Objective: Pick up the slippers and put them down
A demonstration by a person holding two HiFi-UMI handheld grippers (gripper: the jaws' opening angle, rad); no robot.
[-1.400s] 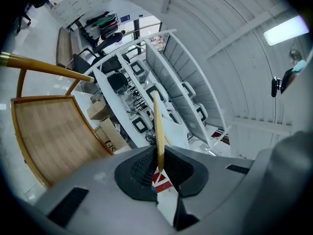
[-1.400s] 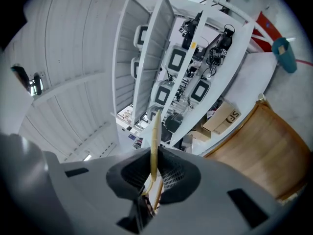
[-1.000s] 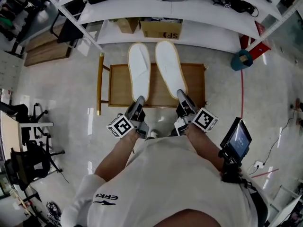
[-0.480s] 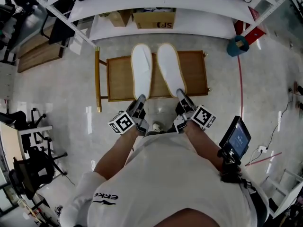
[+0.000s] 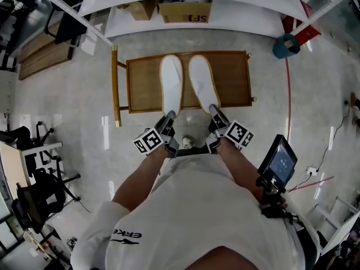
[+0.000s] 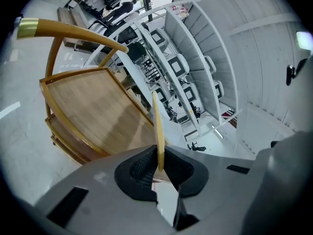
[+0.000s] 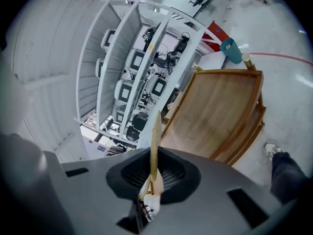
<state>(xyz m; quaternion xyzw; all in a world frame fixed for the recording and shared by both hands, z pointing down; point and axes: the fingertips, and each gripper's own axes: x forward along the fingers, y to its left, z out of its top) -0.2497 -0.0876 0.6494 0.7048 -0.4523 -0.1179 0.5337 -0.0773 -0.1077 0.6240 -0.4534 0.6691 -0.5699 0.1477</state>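
Note:
Two flat white slippers with tan edging hang side by side over the wooden chair seat [image 5: 143, 86]. My left gripper [image 5: 170, 117] is shut on the heel of the left slipper [image 5: 171, 83]. In the left gripper view that slipper [image 6: 158, 131] shows edge-on, pinched between the black pads. My right gripper [image 5: 214, 112] is shut on the heel of the right slipper [image 5: 201, 82]. The right gripper view shows its thin tan edge [image 7: 154, 148] clamped between the pads. Both slippers point away from me over the seat [image 7: 215, 116]. Whether their soles touch the wood I cannot tell.
The chair's backrest rail [image 5: 115, 86] lies at the left. White shelving [image 5: 197, 7] with cardboard boxes [image 5: 185, 10] runs behind the chair. A teal bucket [image 5: 286, 45] stands at the right. A tablet on a stand [image 5: 277, 165] is by my right arm. Office chairs [image 5: 34, 190] stand at the left.
Both grippers have come down with the slippers, which look smaller and now lie wholly over the chair seat. The head view has shifted, so the chair sits higher in the picture.

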